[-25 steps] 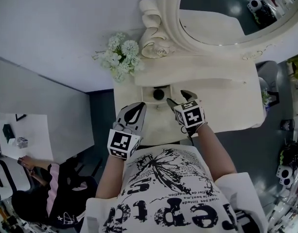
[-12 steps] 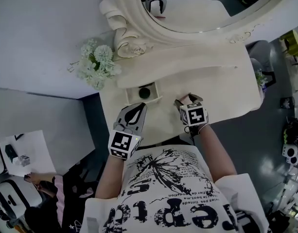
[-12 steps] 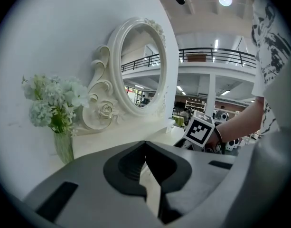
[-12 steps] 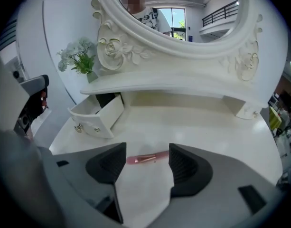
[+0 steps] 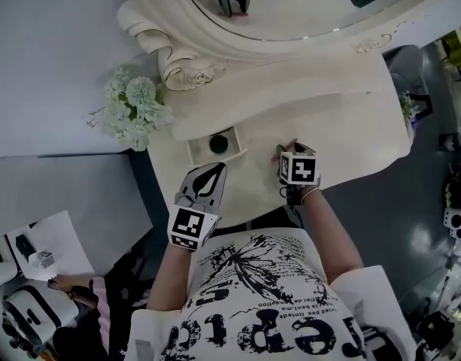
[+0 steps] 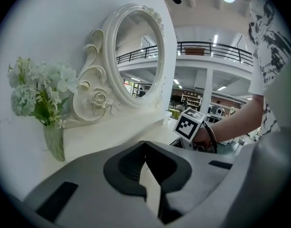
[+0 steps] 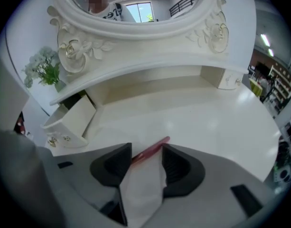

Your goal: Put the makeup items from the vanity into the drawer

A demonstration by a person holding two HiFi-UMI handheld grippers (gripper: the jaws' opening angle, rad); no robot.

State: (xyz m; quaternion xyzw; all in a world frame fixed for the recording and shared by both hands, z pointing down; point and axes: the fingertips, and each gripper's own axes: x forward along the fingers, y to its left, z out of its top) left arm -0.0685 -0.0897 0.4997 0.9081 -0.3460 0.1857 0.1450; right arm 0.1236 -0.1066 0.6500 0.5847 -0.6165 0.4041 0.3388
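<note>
Now straddling the red makeup pencil (image 7: 152, 148) with the right gripper (image 7: 146, 147), jaws just narrowing but not yet pinching, bound for the drawer (image 7: 76, 115); left gripper (image 6: 145, 144) closed together, empty.

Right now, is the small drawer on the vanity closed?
No, in the head view the drawer stands pulled out over the vanity top, and a dark round item lies inside it.
</note>
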